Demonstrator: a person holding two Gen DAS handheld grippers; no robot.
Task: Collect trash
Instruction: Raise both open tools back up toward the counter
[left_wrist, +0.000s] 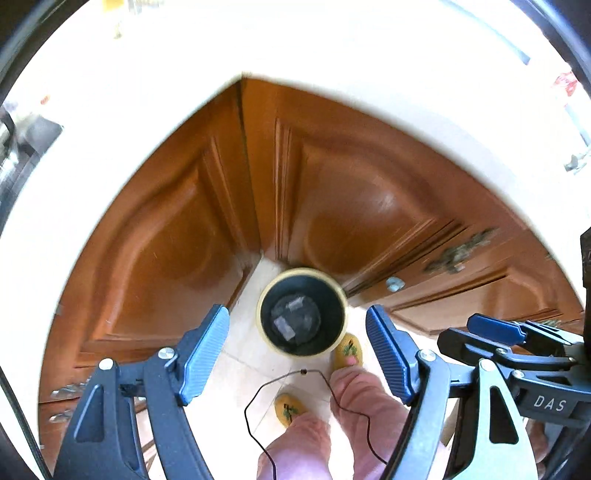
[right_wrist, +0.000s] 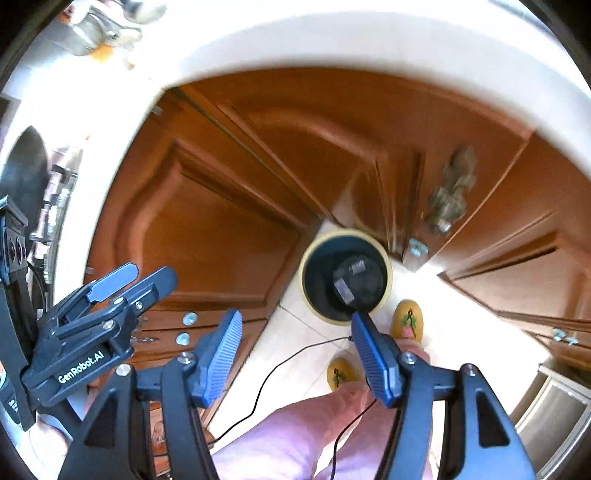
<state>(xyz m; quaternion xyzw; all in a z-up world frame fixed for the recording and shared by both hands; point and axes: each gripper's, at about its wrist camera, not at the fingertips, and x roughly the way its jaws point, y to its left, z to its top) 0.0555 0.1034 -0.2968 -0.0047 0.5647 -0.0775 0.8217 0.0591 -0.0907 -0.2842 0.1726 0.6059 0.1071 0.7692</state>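
Both claws hang high over the kitchen floor, pointing steeply down. The left claw (left_wrist: 297, 354) has its blue ribbed pads spread wide with nothing between them, and the right claw (right_wrist: 295, 358) is the same: open and empty.

Far below, framed between the left claw's pads, stands the round black waste bin with a pale yellow rim (left_wrist: 302, 313), tucked in the corner where the brown panelled wooden cabinet doors (left_wrist: 177, 236) meet. From the right claw it sits just beyond the right-hand pad's tip. At the bottom of the bin lie dark crumpled pieces with pale patches (left_wrist: 293, 317), which I take for trash already dropped in, though they are blurred.

The cream countertop (right_wrist: 332, 40) curves beyond both claws; whatever remains to collect I would guess is up there, but the blur hides it.
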